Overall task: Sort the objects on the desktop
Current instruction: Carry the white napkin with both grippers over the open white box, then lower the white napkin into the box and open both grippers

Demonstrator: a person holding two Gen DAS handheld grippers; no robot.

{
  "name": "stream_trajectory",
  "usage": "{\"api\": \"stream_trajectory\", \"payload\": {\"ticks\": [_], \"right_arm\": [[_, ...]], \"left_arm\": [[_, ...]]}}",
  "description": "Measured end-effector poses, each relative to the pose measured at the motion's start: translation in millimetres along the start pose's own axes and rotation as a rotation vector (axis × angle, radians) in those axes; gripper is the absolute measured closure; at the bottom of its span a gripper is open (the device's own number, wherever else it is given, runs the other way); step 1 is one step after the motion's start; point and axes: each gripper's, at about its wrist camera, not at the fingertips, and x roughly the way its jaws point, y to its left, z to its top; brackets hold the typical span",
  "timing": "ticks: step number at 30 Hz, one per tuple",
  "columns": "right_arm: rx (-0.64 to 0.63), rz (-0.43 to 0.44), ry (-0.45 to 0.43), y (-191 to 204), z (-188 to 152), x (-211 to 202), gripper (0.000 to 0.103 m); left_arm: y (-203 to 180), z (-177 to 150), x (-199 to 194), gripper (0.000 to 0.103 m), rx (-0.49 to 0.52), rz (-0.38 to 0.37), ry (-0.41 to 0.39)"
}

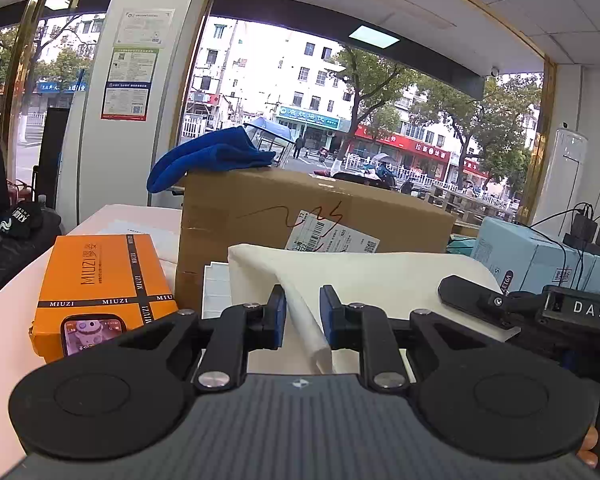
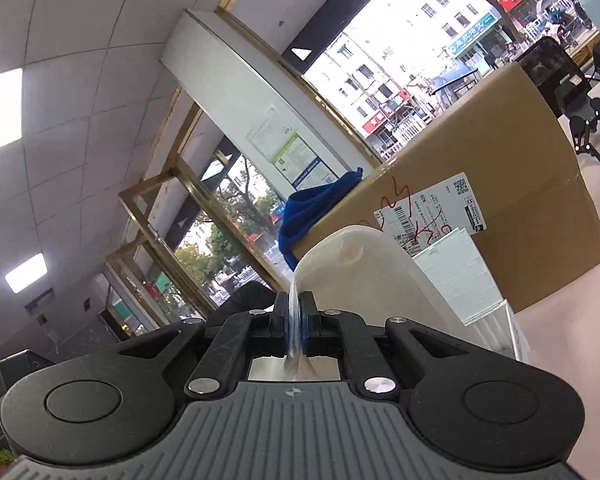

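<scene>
Pinching the white sheet [image 2: 364, 264] tight, the right gripper [image 2: 296, 332] holds it raised before the cardboard box [image 2: 520, 216], while the left gripper [image 1: 303, 316], parted, straddles a fold and likely needs to close.

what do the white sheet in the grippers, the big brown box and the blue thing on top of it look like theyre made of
White sheet: thin, translucent, seemingly plastic film or a bag; it folds softly and light shows through where the right gripper pinches it.
Brown box: matte corrugated cardboard, judging by its taped seams and stuck-on shipping label.
Blue thing: soft fabric, probably a microfibre cloth; it lies crumpled and droops over the box edge.
</scene>
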Motion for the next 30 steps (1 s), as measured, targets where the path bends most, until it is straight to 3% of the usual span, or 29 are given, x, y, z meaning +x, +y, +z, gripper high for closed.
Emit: {"api": "stream_trajectory", "payload": {"ticks": [3, 6, 16, 19, 24, 30], "right_arm": [[0.012, 0.018, 0.029, 4.1, -3.0, -5.1, 0.097], [0.034, -0.019, 0.057, -3.4, -4.3, 2.0, 0.097], [0.211, -0.242, 0.174, -87.1, -17.8, 68.9, 0.097], [0.22, -0.263, 0.179, -104.0, -26.2, 81.5, 0.097], [0.125, -0.307, 0.186, -114.6, -36.7, 95.8, 0.097], [-0.015, -0.326, 0.177, -119.0, -46.3, 107.9, 0.097]], "left_arm": [[-4.7, 0.7, -3.0, 0.086, 0.015, 0.011, 0.007], [-5.4, -1.9, 12.1, 0.086, 0.03, 0.037, 0.054], [31.9, -32.7, 123.1, 0.086, -0.069, 0.174, 0.33], [35.1, -41.8, 141.1, 0.086, -0.056, 0.197, 0.35], [35.6, -60.1, 162.0, 0.086, -0.013, 0.218, 0.377], [36.8, -68.6, 172.5, 0.086, 0.004, 0.226, 0.311]]}}
